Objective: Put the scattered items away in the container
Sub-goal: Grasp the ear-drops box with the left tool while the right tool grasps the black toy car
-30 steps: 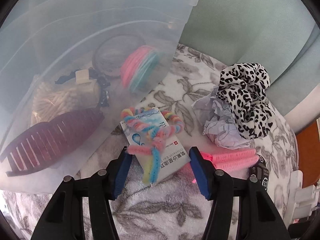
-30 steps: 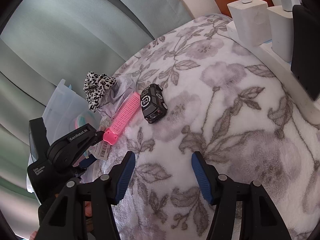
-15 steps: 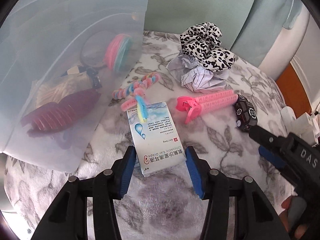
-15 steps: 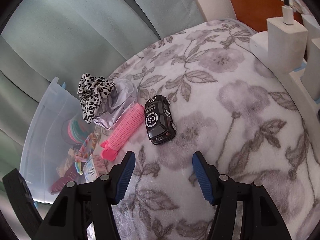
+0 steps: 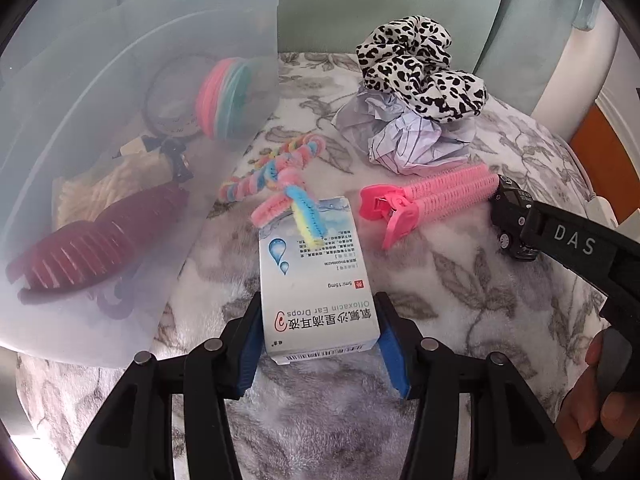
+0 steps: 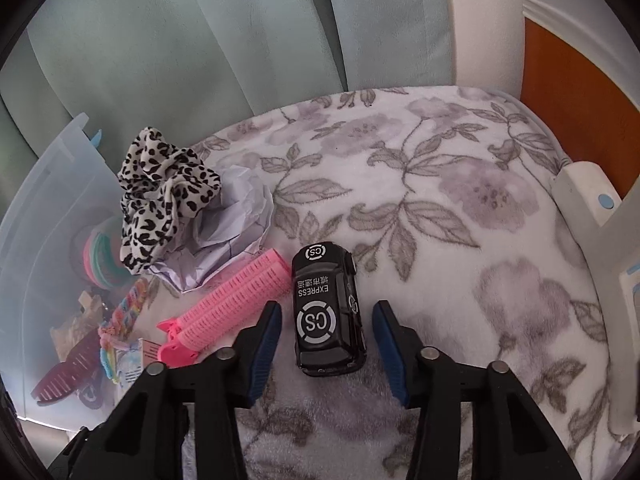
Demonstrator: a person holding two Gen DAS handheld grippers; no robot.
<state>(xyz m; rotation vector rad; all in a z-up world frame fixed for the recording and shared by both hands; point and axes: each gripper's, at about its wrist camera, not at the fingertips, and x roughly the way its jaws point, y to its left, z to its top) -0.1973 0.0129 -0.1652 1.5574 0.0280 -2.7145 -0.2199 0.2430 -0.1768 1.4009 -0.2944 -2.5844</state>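
Outside the bin [image 5: 100,92] lie six things. Left gripper [image 5: 318,338] clamps one box [image 5: 316,280]; right gripper [image 6: 326,338], just closing, straddles one toy car [image 6: 326,308] untouched.

Ear-drops box [image 5: 316,280] lying flat on floral blanket, pipe-cleaner twist [image 5: 276,184] overlapping its far end; pink roller clip [image 5: 432,196] lying beside black toy car [image 6: 326,312] — leopard scrunchie [image 5: 416,68] resting on crumpled paper [image 5: 404,140]; translucent container [image 5: 120,100] standing alongside.

Left tool [image 5: 318,340] now grips the box [image 5: 316,280]; right tool [image 6: 326,344] has closed in around the toy car [image 6: 326,308]
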